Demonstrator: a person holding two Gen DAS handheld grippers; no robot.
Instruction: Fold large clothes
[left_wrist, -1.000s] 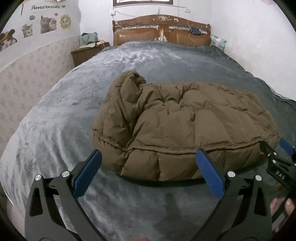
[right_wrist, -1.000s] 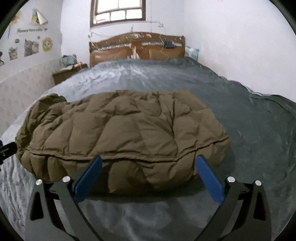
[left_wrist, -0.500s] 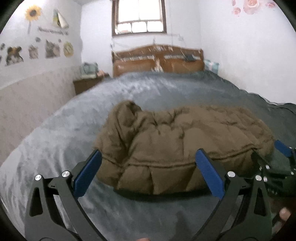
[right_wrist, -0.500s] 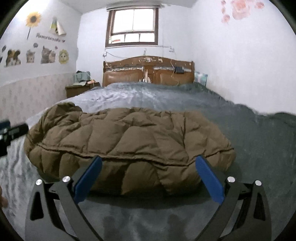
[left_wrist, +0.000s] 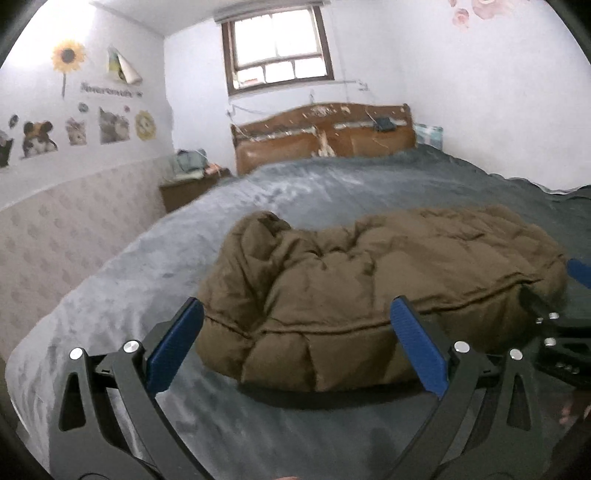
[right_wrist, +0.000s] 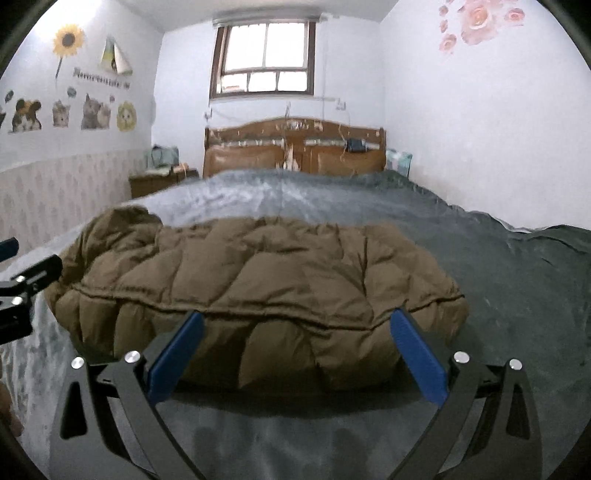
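A brown quilted puffer jacket (left_wrist: 369, 291) lies folded into a thick bundle on the grey bed cover (left_wrist: 295, 192); the right wrist view shows the same jacket (right_wrist: 258, 284) with its near hem facing me. My left gripper (left_wrist: 295, 347) is open in front of the bundle's near left part, nothing between its blue pads. My right gripper (right_wrist: 295, 350) is open too, just short of the hem, holding nothing. The right gripper's black frame (left_wrist: 561, 332) shows at the right edge of the left wrist view, and the left gripper's frame (right_wrist: 22, 291) at the left edge of the right wrist view.
A wooden headboard (right_wrist: 295, 151) stands at the far end of the bed below a window (right_wrist: 264, 61). A nightstand (left_wrist: 188, 188) with piled items is at the far left by the wall. Grey bed cover (right_wrist: 517, 280) spreads to the right of the jacket.
Both grippers have tilted up and drawn back a little from the jacket, so the window and walls now show. The jacket has not moved. Both grippers stay open.
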